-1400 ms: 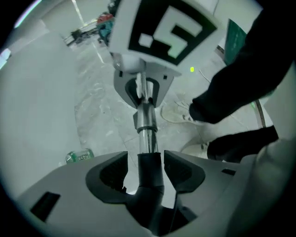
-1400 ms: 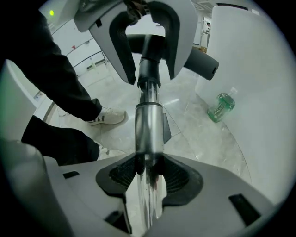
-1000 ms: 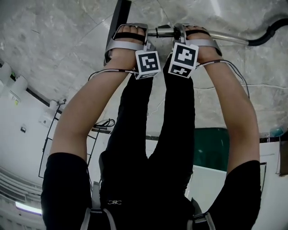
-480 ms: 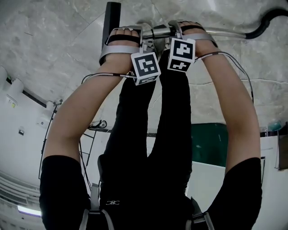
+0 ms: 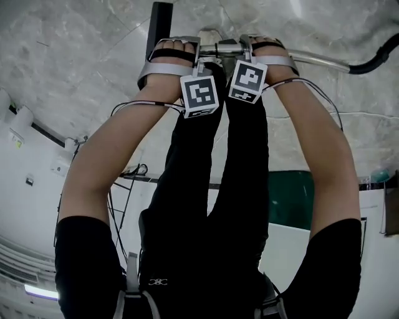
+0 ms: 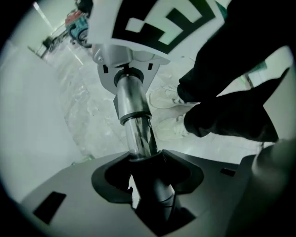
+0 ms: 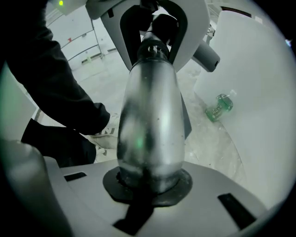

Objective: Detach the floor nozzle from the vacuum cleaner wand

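Above the floor (image 5: 75,50), a silver wand (image 5: 318,60) joins the black nozzle (image 5: 159,19).

— What sits between the jaws down here?
— The left gripper (image 6: 148,192) has its dark pads (image 6: 111,175) against a black neck (image 6: 159,196). A sliver of light shows on the neck's left.
— And above it?
— A shiny metal tube (image 6: 138,134) rises from the neck into the right gripper (image 6: 128,76), whose jaws have just been closing with the tube between them. Its marker cube (image 6: 157,23) fills the top.
— Behind?
— Pale marbled floor (image 6: 88,115), two white shoes (image 6: 171,127) and black trouser legs (image 6: 231,115).
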